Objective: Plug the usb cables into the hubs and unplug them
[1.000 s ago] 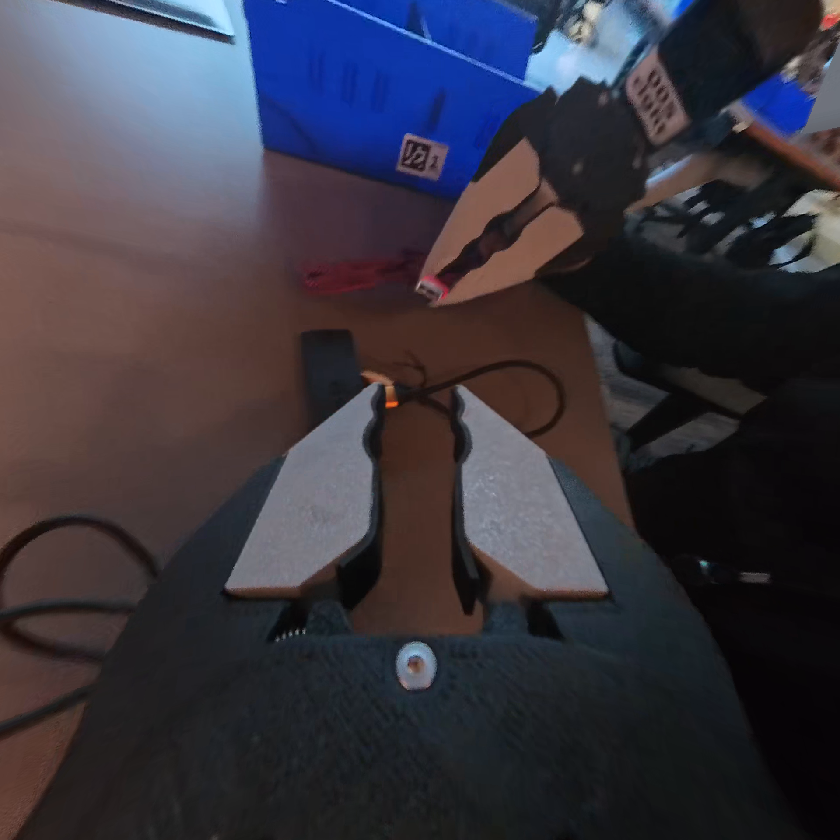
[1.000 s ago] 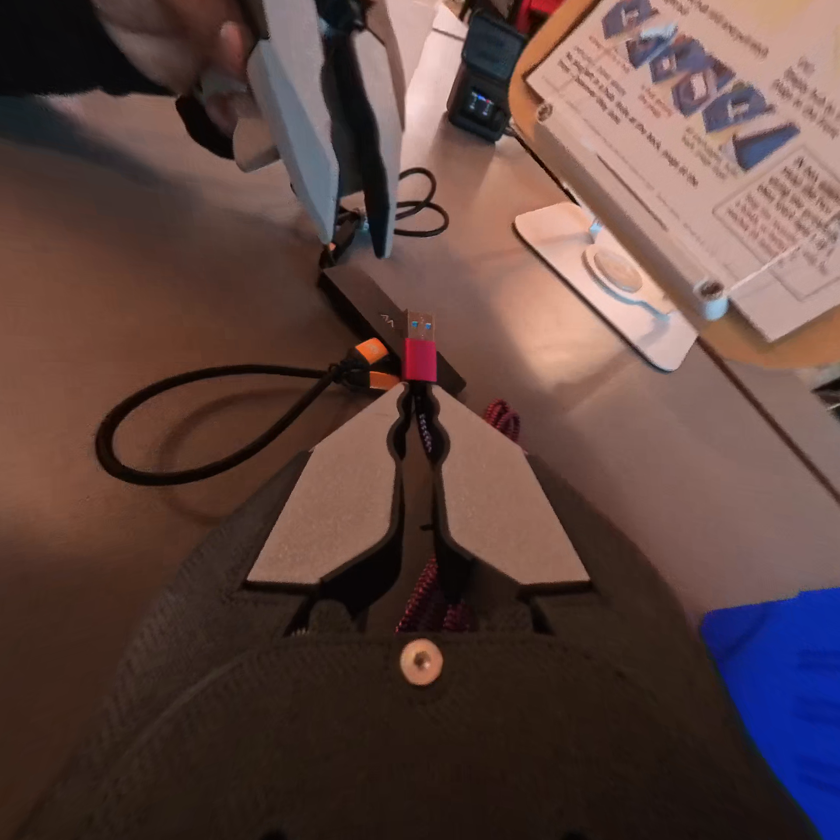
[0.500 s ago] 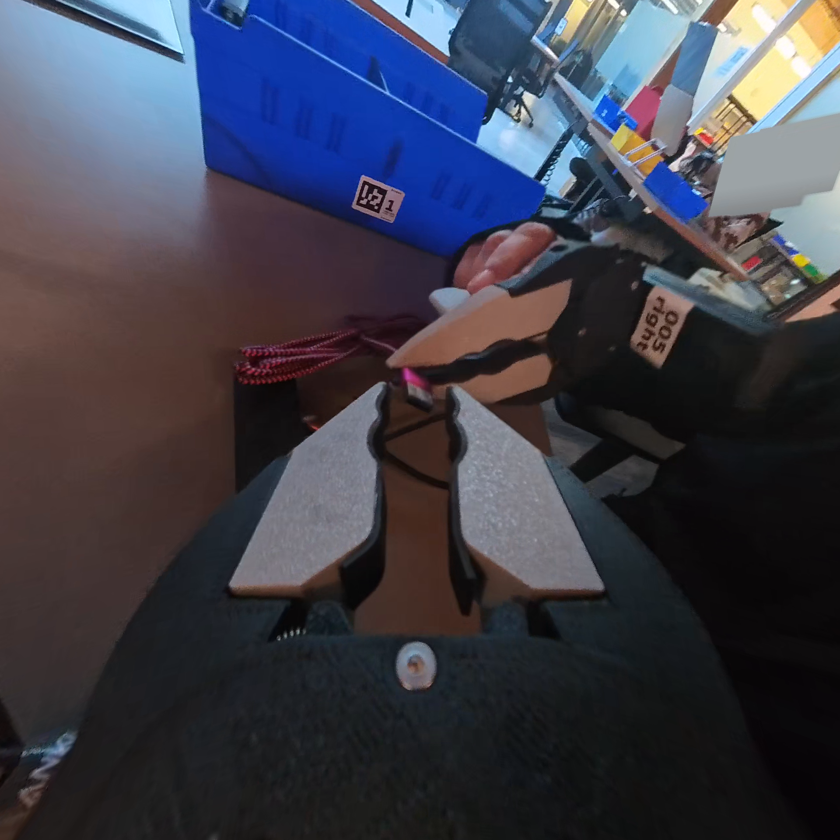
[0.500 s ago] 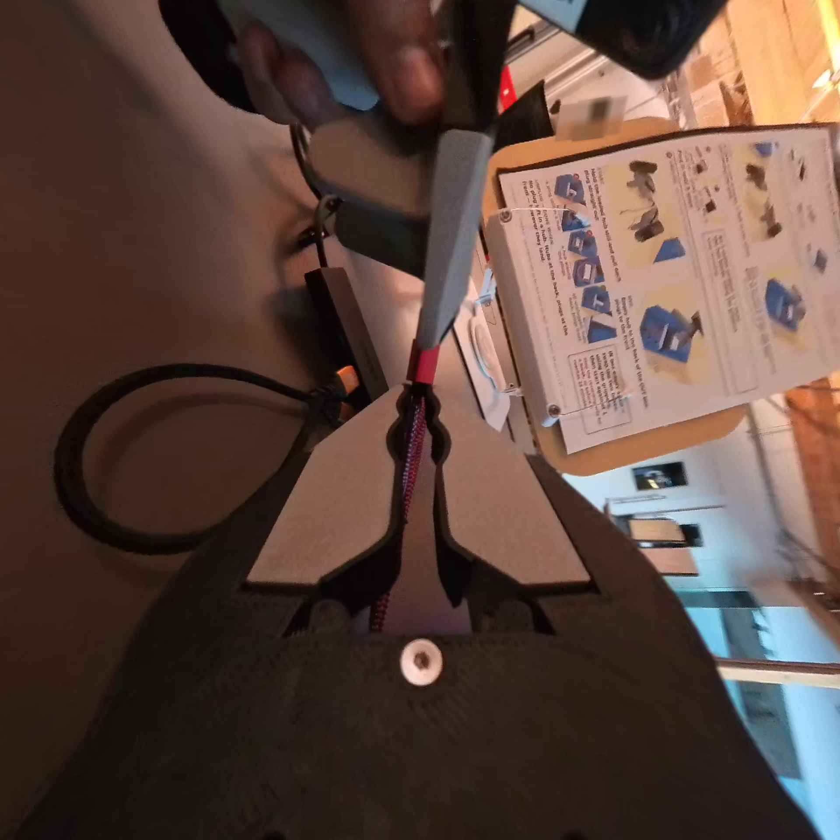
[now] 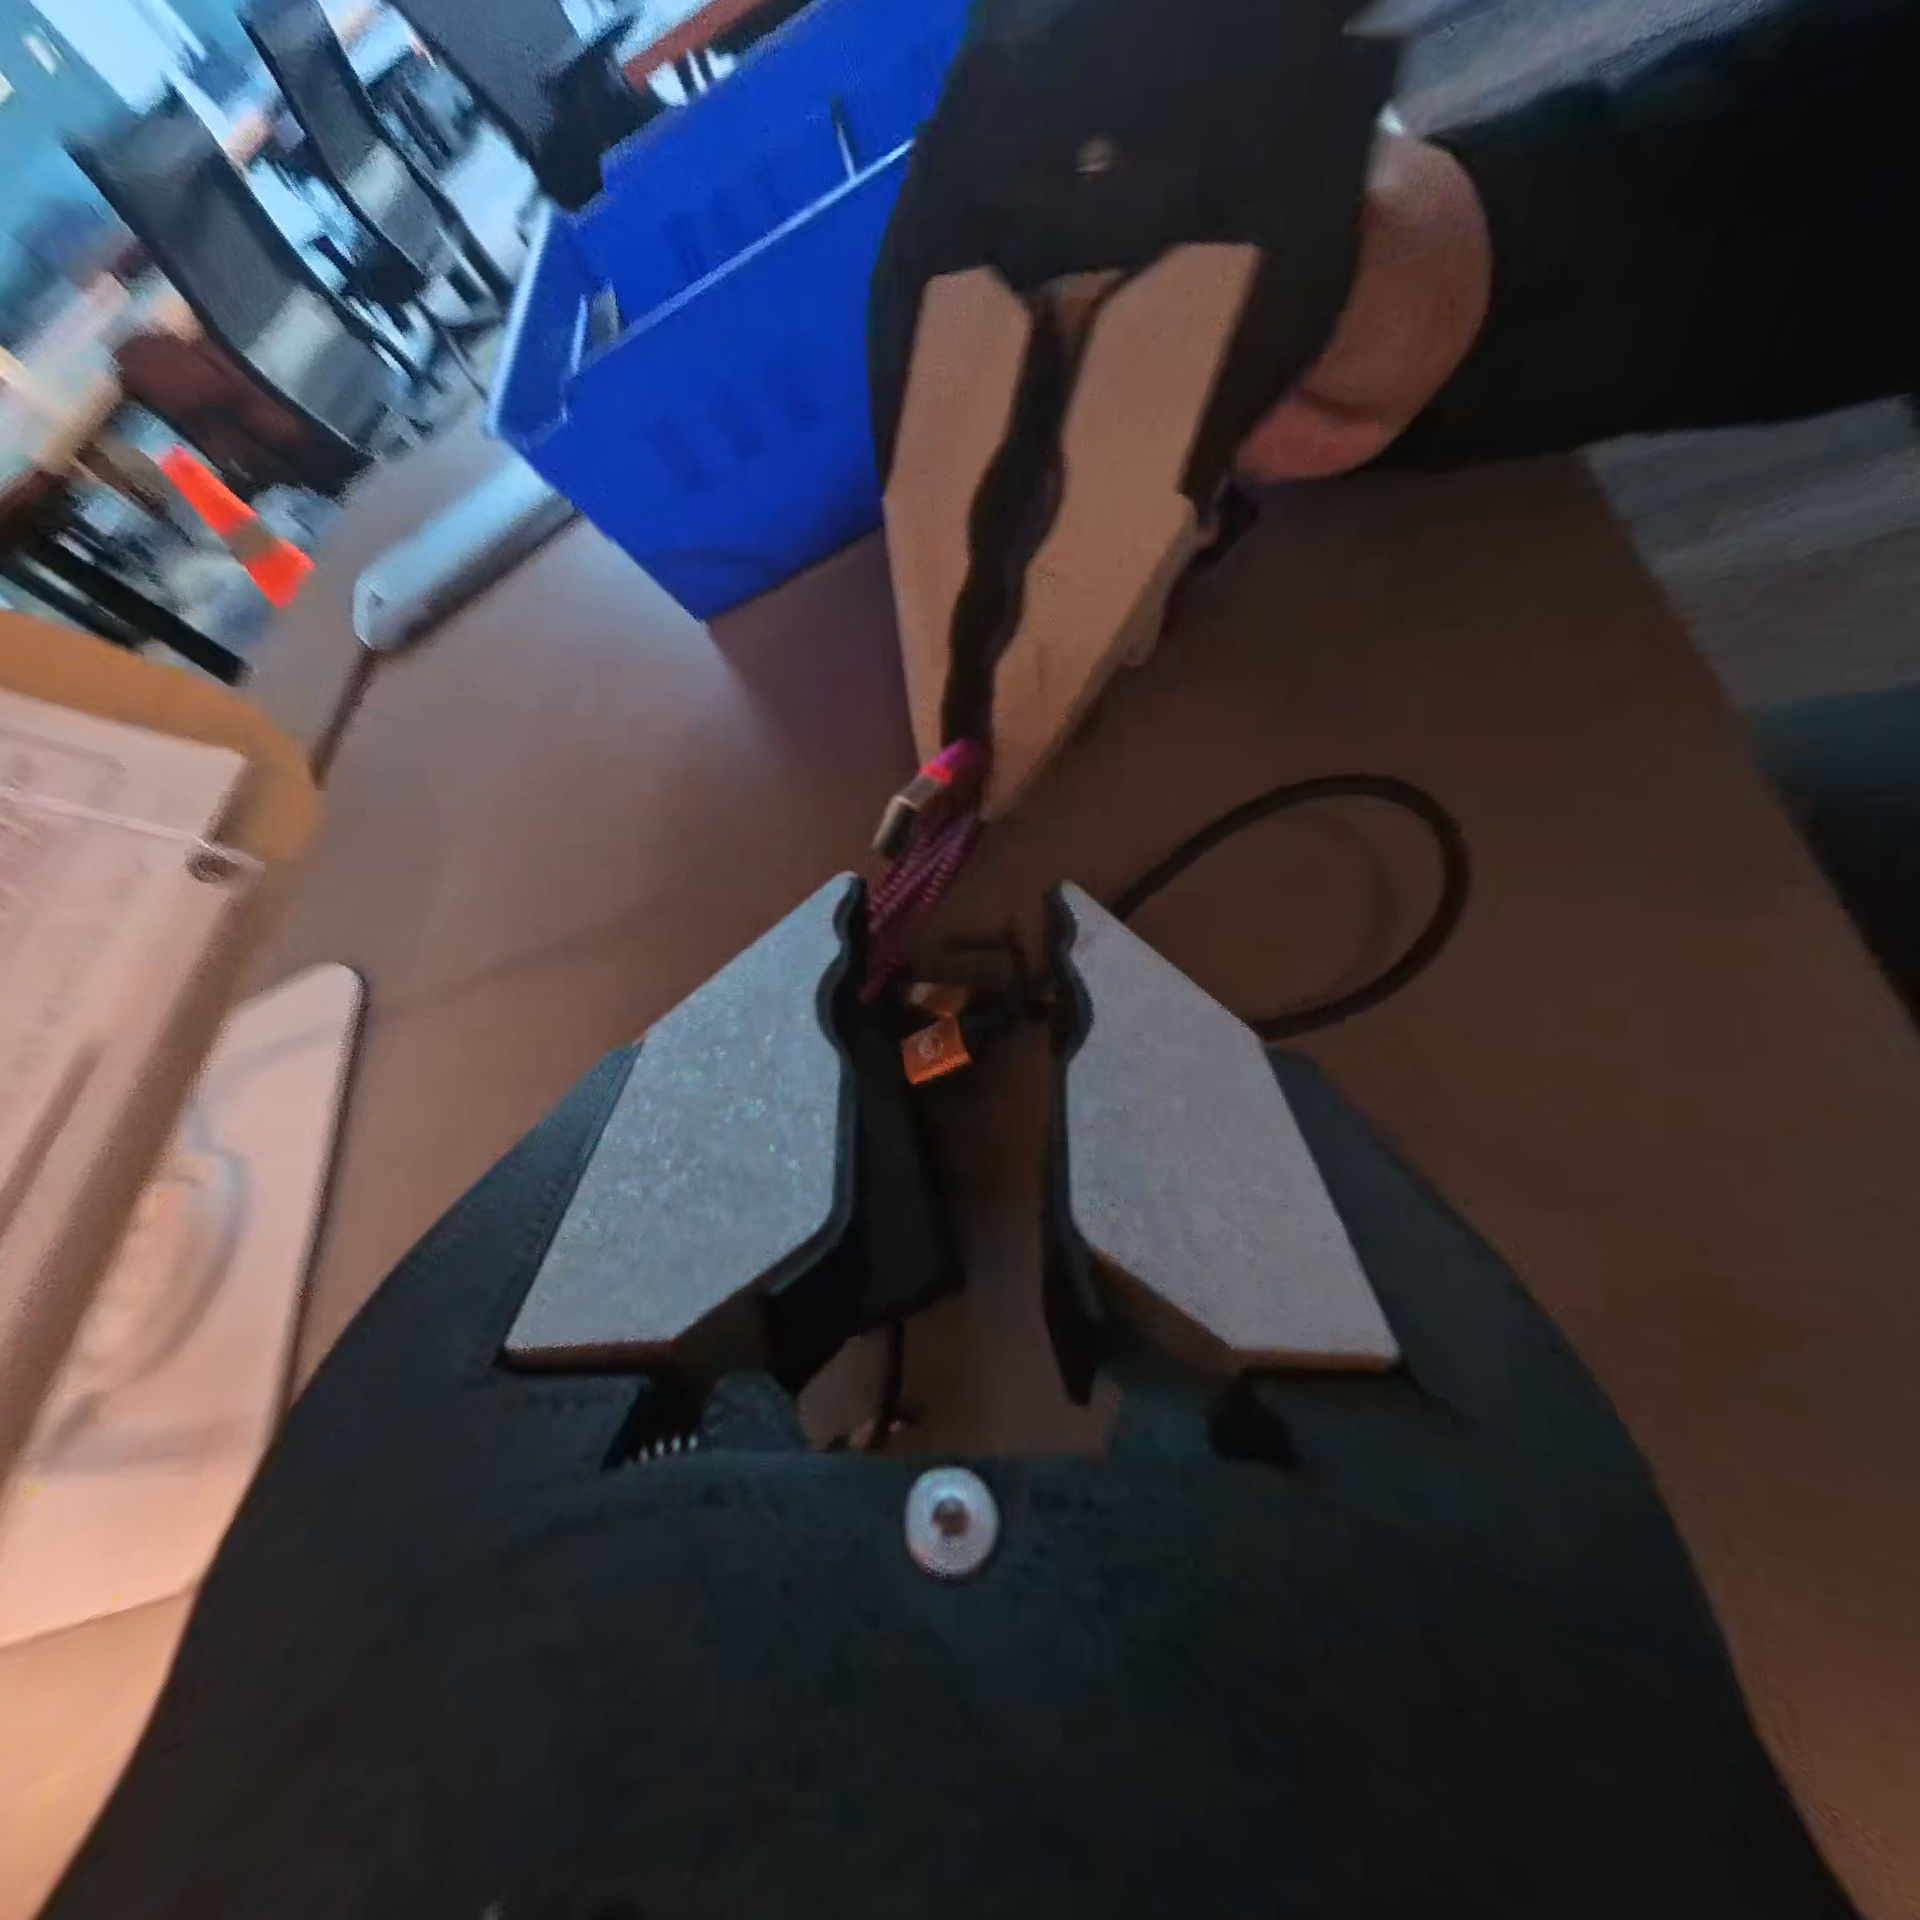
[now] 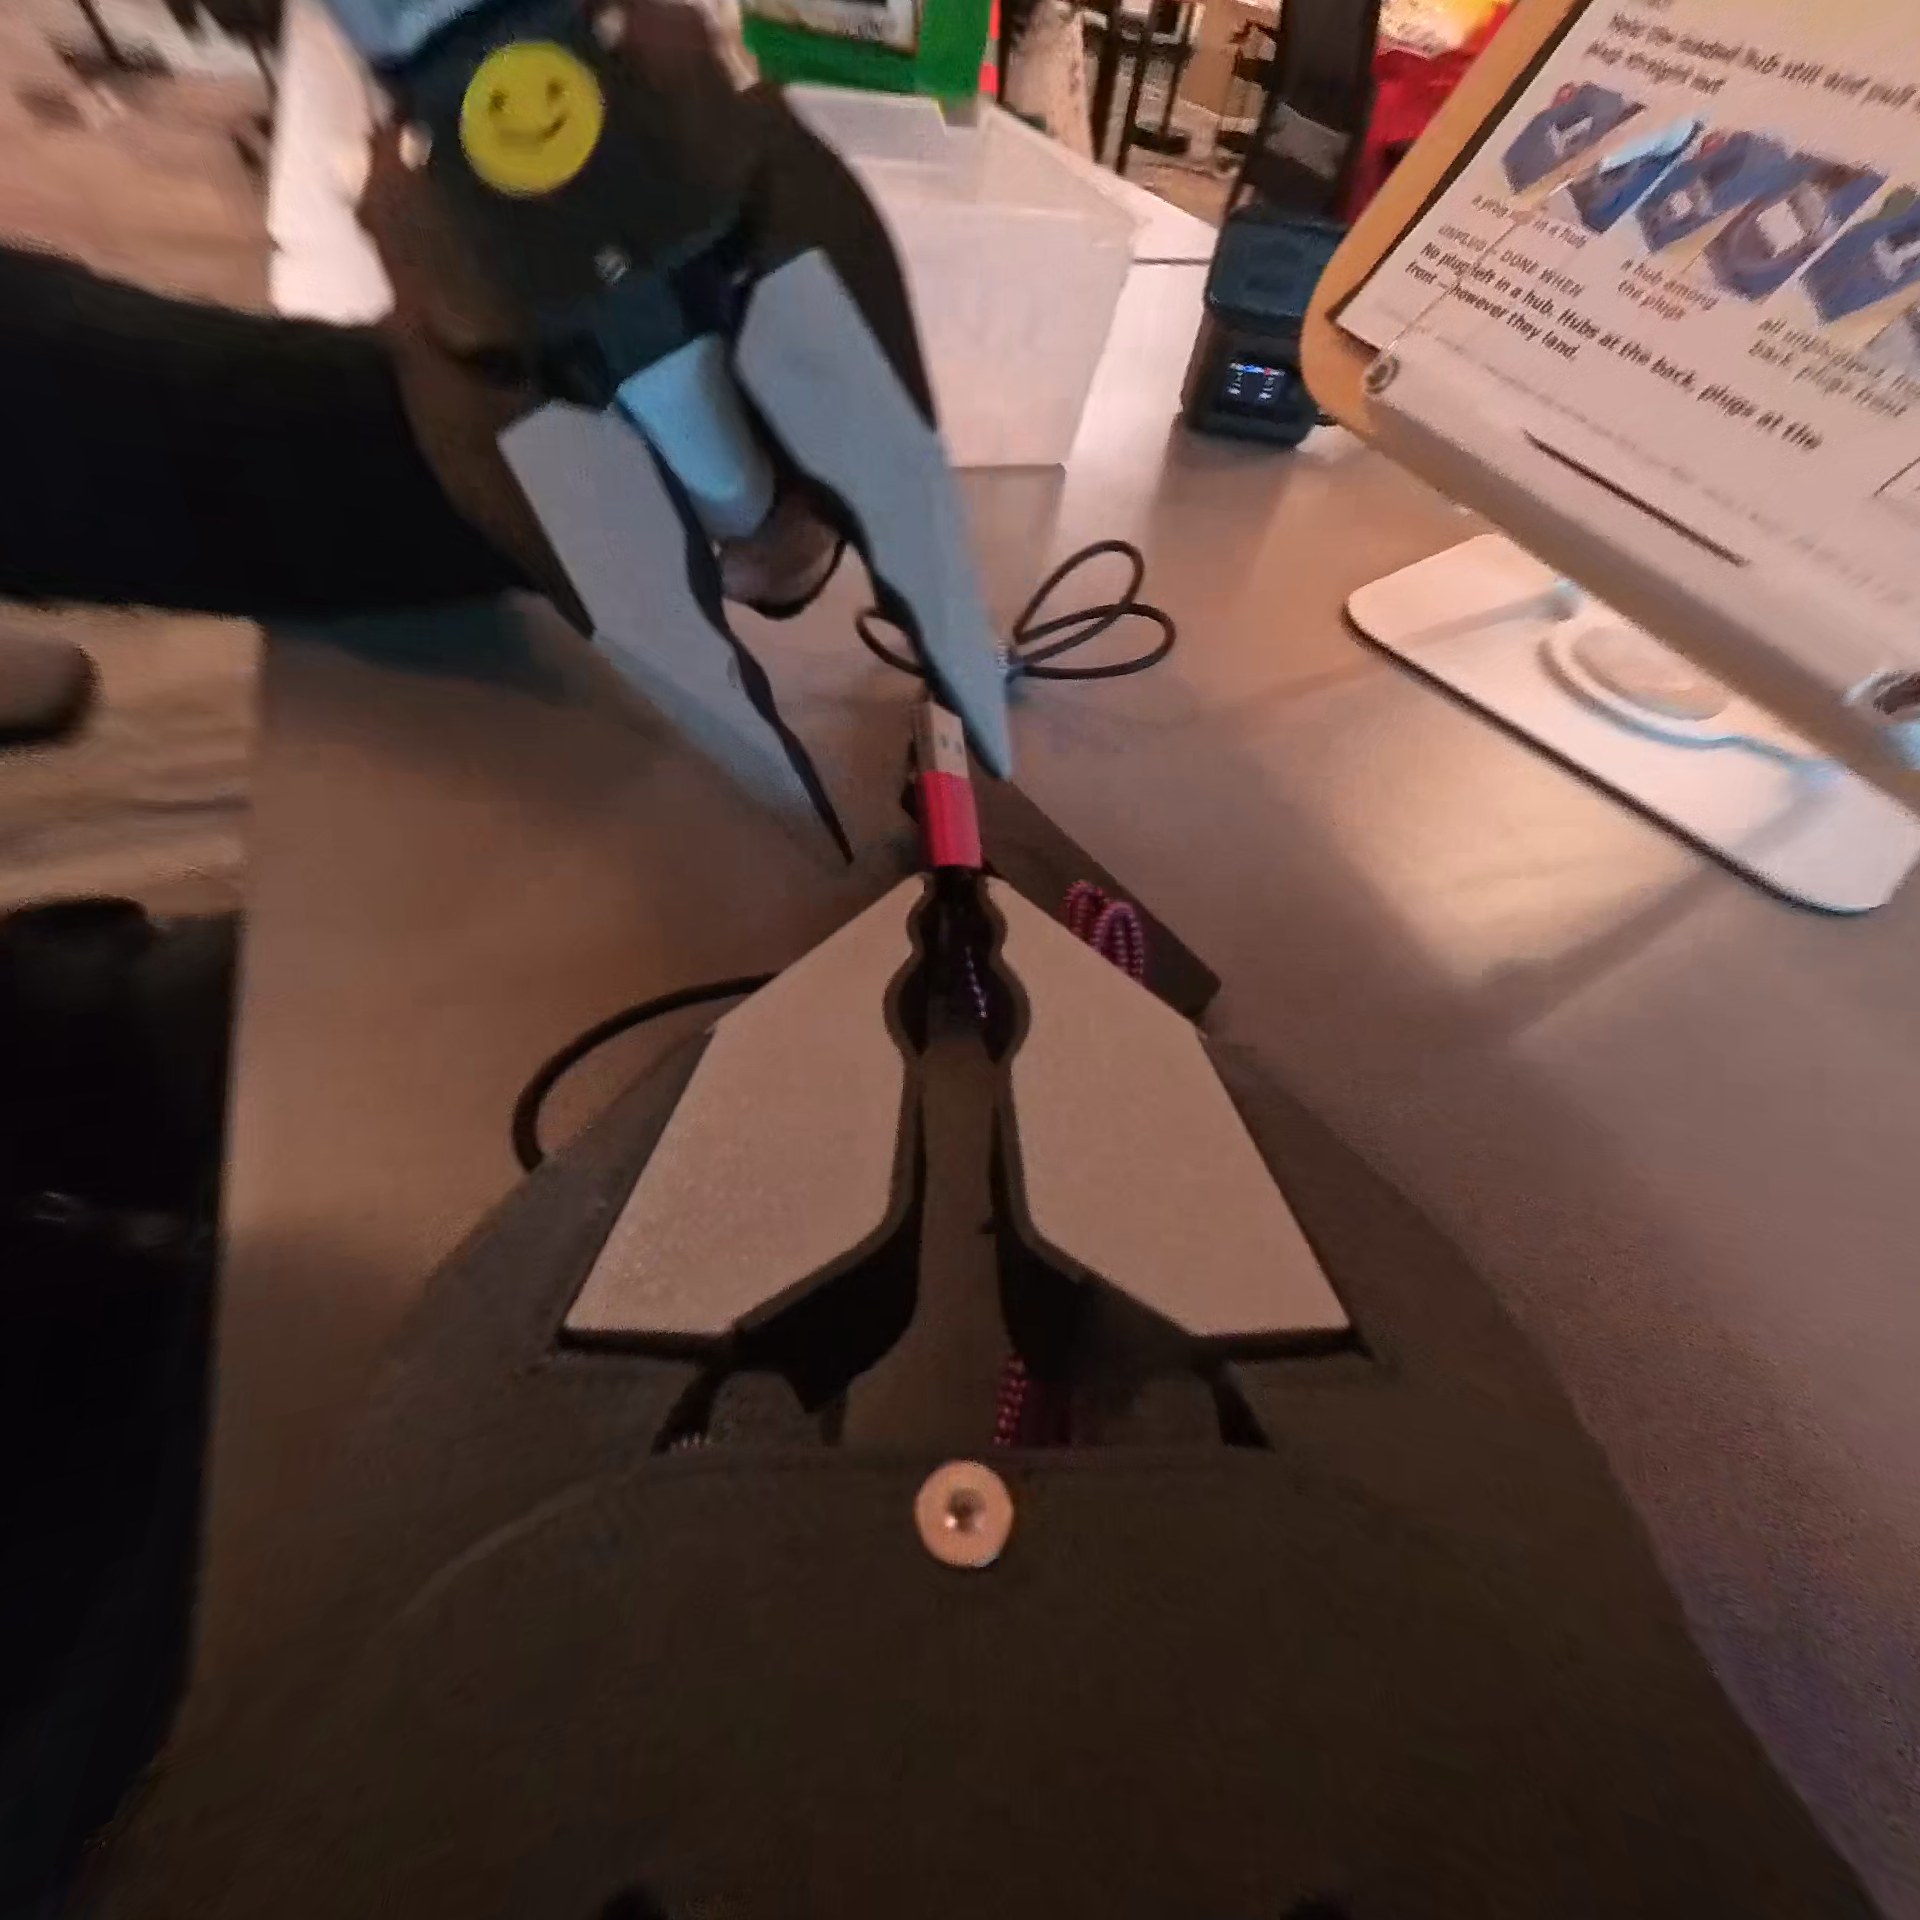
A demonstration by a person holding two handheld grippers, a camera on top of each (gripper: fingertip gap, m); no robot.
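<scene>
My right gripper (image 6: 956, 883) is shut on the red braided USB cable just behind its red plug (image 6: 951, 821), whose metal tip points away from me. In the left wrist view the right gripper (image 5: 966, 774) comes down from above with the plug (image 5: 930, 790), and the braided cable (image 5: 925, 883) hangs below it. My left gripper (image 5: 956, 904) is open over the black hub (image 5: 899, 1164). An orange plug (image 5: 935, 1049) on a black cable (image 5: 1434, 883) sits at the hub between the fingers. In the right wrist view the left gripper (image 6: 920, 808) straddles the hub (image 6: 1101, 914) with a gap.
A blue bin (image 5: 727, 416) stands at the back of the brown table. An instruction sheet (image 6: 1662, 312) leans on a white stand (image 6: 1558, 707) at the right. A clear plastic box (image 6: 997, 270), a small black device (image 6: 1262, 343) and a coiled black cable (image 6: 1091, 634) lie behind. My left and right fingertips are right by each other.
My left gripper's jaws have widened over the hub. My right gripper has swung round with the red plug still in its grip and now holds it close above the hub, near the left fingertips.
</scene>
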